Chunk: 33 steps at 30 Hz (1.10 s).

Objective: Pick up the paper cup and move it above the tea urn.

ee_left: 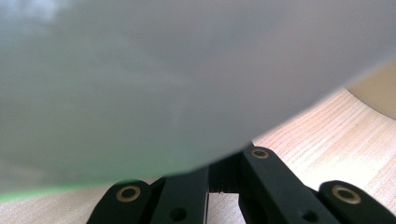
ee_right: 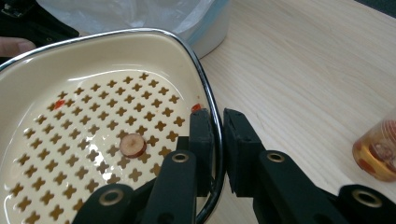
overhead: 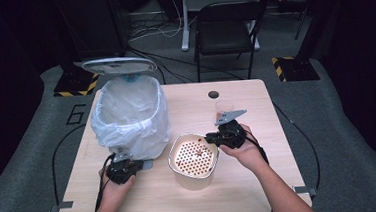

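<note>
Strainer basket (overhead: 193,158): one, cream-coloured with a chrome rim and a floor of cross-shaped holes, sitting on the wooden table (overhead: 256,111) just right of the bin. We count one round sliced piece (ee_right: 132,145) lying on the perforated floor, plus a few small red bits scattered near it; too small to count reliably.

Right gripper (ee_right: 218,140): jaws closed on the basket's rim, one inside the wall, one outside, pads pressing the metal edge. From above we see it (overhead: 223,136) at the basket's right edge.

Left gripper (overhead: 122,169): one, at the foot of the bin. Its own camera shows the jaws running under the bag, tips hidden; we read them as closed, and cannot tell if anything is pinched.

One bin with a white plastic liner (overhead: 129,115), lid (overhead: 119,65) raised at the back. One small clear cup (ee_right: 379,151) with amber liquid to the basket's right. One black folding chair (overhead: 228,28) beyond the table.

Writing: one "6" marked on the floor (overhead: 77,114) left of the table. No brand names readable.
</note>
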Each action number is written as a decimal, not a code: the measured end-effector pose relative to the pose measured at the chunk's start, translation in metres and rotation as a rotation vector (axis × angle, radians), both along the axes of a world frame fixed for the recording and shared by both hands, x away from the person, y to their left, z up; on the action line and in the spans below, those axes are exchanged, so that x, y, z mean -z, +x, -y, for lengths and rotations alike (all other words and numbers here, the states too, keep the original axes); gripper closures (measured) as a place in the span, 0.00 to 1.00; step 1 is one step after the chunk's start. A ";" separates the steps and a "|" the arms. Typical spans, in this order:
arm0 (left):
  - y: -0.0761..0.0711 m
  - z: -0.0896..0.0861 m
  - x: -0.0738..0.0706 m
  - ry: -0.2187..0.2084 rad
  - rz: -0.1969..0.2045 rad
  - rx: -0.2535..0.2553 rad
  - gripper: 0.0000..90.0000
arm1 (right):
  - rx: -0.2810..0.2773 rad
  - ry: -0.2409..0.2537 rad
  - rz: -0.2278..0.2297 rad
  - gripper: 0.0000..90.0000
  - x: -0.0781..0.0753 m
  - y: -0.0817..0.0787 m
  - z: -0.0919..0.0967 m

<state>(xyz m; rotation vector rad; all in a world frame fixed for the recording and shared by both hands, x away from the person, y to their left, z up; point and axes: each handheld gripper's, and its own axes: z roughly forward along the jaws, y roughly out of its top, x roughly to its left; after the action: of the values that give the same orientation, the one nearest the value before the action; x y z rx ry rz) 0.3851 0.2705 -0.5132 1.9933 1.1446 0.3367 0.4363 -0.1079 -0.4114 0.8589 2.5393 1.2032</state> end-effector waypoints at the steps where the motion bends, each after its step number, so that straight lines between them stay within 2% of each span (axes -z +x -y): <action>1: 0.000 0.000 0.000 -0.001 0.000 0.000 1.00 | 0.004 0.000 -0.003 0.91 0.000 -0.002 0.002; 7: 0.000 0.000 0.000 -0.006 0.002 -0.001 1.00 | 0.024 0.005 -0.003 0.91 0.000 -0.014 0.014; 11: 0.000 -0.001 0.000 0.012 -0.001 0.006 1.00 | 0.035 0.017 -0.007 0.92 0.000 -0.020 0.023; 12: 0.000 0.001 0.000 -0.008 0.003 -0.007 1.00 | 0.039 0.019 -0.011 0.92 0.000 -0.021 0.025; 16: 0.000 0.000 0.000 -0.002 0.000 -0.003 1.00 | 0.048 0.013 -0.007 0.92 0.000 -0.026 0.030; 25: 0.000 0.000 0.000 0.001 0.001 -0.005 1.00 | 0.065 0.020 -0.010 0.92 0.001 -0.030 0.036; 26: 0.000 0.001 0.000 -0.009 0.001 -0.007 1.00 | 0.065 0.013 -0.006 0.92 0.000 -0.031 0.036; 29: 0.000 0.000 0.000 -0.001 0.001 -0.003 1.00 | 0.068 0.001 0.000 0.92 -0.001 -0.033 0.036; 33: 0.000 0.000 0.001 -0.009 0.003 -0.007 1.00 | 0.082 0.008 -0.014 0.92 -0.001 -0.035 0.041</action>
<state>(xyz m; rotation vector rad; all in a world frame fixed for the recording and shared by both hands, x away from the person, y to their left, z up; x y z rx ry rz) 0.3851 0.2702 -0.5138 1.9802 1.1498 0.3377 0.4010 -0.1484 -0.4107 0.9664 2.4853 1.1876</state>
